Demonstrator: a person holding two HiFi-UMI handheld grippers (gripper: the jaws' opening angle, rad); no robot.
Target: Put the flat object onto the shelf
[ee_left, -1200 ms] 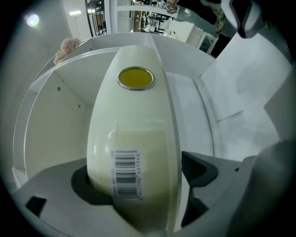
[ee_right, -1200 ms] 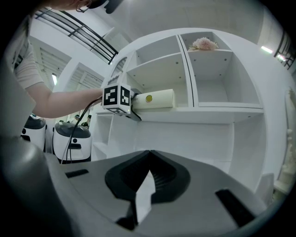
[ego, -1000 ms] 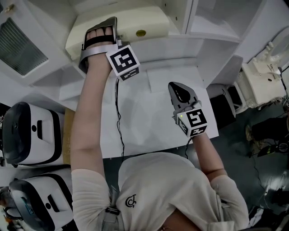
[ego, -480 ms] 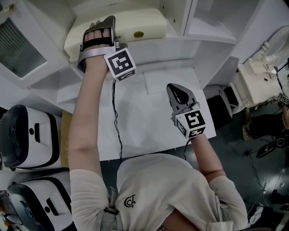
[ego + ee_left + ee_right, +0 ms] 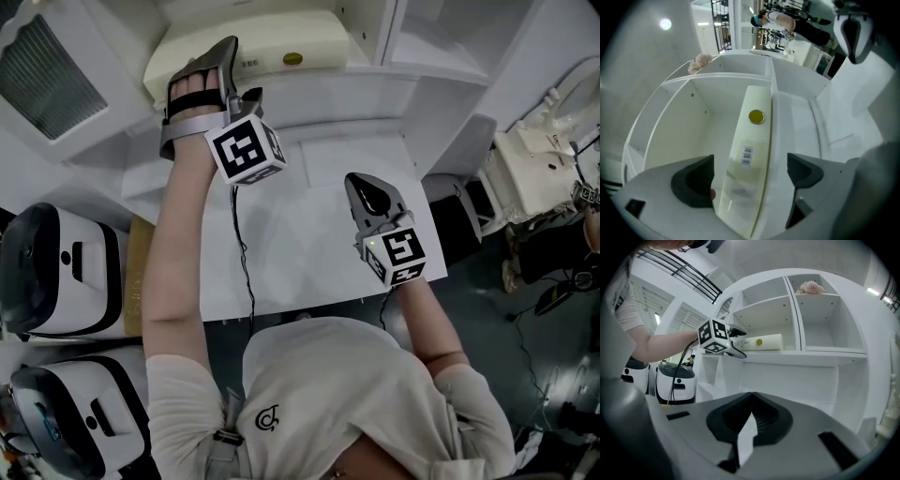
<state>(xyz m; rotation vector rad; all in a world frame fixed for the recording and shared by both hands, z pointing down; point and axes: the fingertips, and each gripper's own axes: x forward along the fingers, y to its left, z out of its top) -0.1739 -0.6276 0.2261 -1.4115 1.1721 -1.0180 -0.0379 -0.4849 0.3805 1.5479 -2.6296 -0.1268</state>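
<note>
While its jaws stand spread, left gripper straddles flat object; no pinch | right gripper jaws pressed together; nothing between; out in front of the shelf, lower | flat object lies on the shelf, left compartment

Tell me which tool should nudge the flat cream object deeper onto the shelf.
Left, probably. The left tool is at the shelf, jaws open either side of the flat cream object. The right tool is shut, back over the table.
</note>
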